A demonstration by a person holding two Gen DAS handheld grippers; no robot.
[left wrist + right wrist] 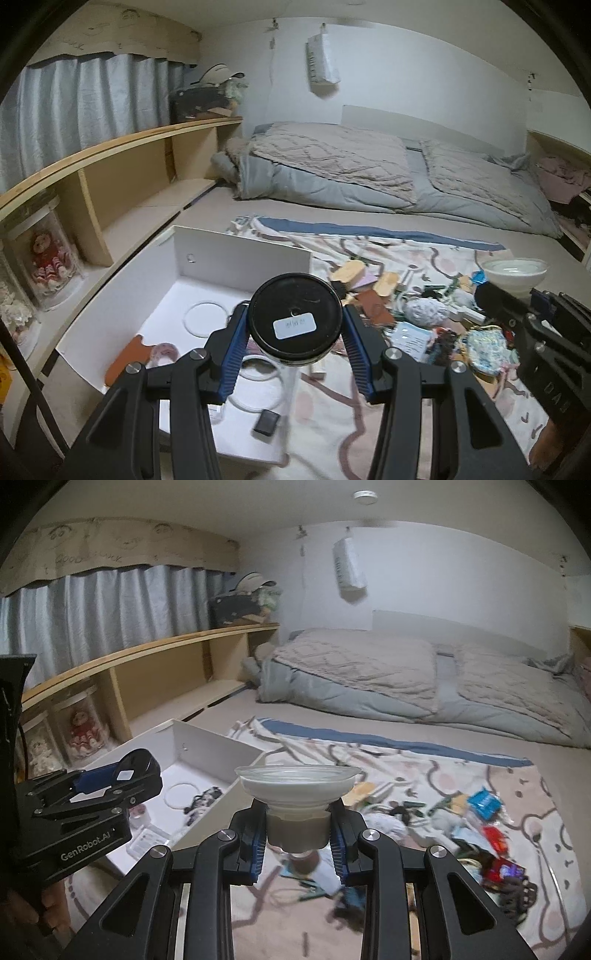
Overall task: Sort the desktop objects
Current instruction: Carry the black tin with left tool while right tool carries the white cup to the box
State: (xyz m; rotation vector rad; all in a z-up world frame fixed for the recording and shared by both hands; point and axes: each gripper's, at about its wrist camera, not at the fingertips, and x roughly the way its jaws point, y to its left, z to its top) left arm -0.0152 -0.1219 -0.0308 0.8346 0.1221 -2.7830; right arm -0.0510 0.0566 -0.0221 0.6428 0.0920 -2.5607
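My left gripper (294, 325) is shut on a round black jar (294, 318) with a white label, held above the right edge of the white box (243, 254). The same gripper and jar (135, 766) show at the left of the right wrist view, over the box (218, 746). My right gripper (298, 834) is shut on the beige neck of a clear funnel-shaped cup (298, 779), held above the patterned cloth (406, 760). That cup (514, 271) also shows at the right in the left wrist view. A pile of small objects (417, 310) lies on the cloth.
The box holds white rings (205, 318), a brown flat piece (127, 360) and a small dark block (266, 422). A folded grey quilt (369, 173) lies beyond the cloth. A wooden shelf (122, 173) with a doll in a clear case (46, 258) runs along the left.
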